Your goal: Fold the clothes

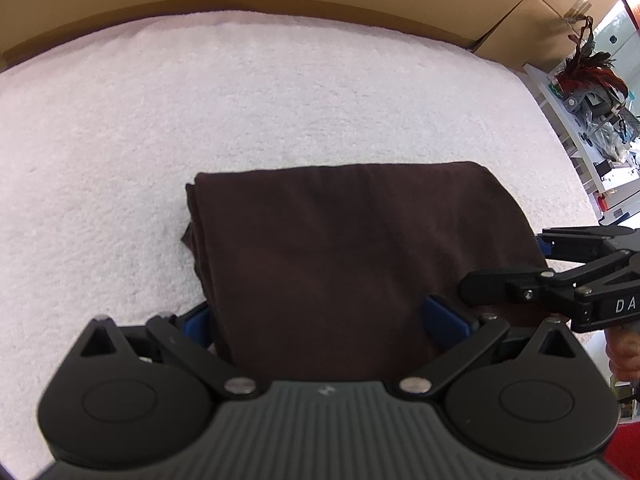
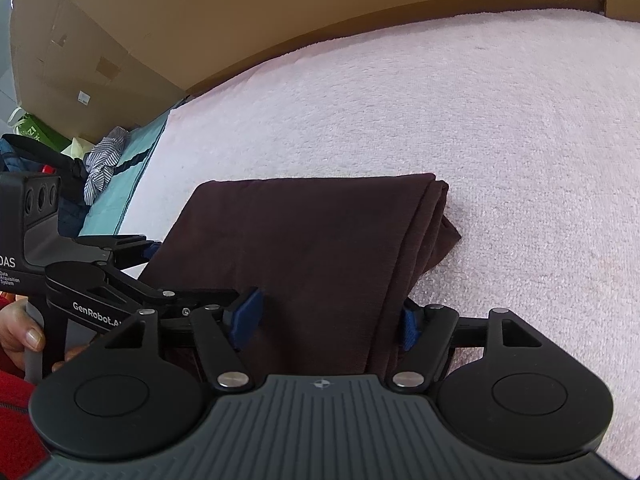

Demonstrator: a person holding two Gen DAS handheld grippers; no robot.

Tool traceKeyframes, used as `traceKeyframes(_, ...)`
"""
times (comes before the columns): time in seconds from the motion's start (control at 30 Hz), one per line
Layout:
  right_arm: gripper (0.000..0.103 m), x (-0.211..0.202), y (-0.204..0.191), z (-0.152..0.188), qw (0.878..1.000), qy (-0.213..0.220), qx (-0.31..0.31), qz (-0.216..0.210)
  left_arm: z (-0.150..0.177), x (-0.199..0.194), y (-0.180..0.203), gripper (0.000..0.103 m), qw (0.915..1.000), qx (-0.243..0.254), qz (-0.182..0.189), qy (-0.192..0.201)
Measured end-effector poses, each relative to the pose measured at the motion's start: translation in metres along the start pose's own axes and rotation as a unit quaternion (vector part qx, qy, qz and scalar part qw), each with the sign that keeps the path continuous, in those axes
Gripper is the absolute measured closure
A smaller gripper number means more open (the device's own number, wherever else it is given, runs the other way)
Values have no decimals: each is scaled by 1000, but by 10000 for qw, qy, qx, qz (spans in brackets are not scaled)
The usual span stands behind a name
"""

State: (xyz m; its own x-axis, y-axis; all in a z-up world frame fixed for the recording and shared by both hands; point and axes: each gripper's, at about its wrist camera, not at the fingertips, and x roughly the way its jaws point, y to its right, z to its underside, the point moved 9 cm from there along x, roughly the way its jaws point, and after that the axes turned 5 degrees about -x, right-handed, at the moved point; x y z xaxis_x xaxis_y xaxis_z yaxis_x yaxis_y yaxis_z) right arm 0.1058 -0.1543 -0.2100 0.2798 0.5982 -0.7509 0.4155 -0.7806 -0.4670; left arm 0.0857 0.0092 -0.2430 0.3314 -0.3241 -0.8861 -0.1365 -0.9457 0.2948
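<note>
Both jaws are standing wide apart: the left hand-held gripper (image 1: 324, 320) and the right hand-held gripper (image 2: 330, 316) are each straddling the near edge of the folded dark brown garment (image 1: 352, 248), pads not pressing. It is lying on the white fleecy blanket (image 1: 240, 100), just ahead of both. The risk, I'd say: a pad snagging the top layer while pulling away, dragging the fold open. The right view alone is showing striped clothing (image 2: 102, 164) off left; the left view, a cluttered shelf (image 1: 592, 120).
</note>
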Motion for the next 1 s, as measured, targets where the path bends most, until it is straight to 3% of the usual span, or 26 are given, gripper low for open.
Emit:
traceKeyframes(0.23,32,7,-6,-3,9985,-326,-109,433,0,0,0,1,10000,-18,-22,2)
traceKeyframes(0.4,31,13,-5,-8,9950,-631,178,756,0,-2,-3,1,9999,-29,110,-7)
traceKeyframes(0.73,29,18,-3,-11,9904,-805,507,998,2,-10,-13,1,9986,-357,278,-262)
traceKeyframes(1.0,29,22,-3,-13,9889,-906,486,1076,8,-16,-21,1,9976,-610,140,-282)
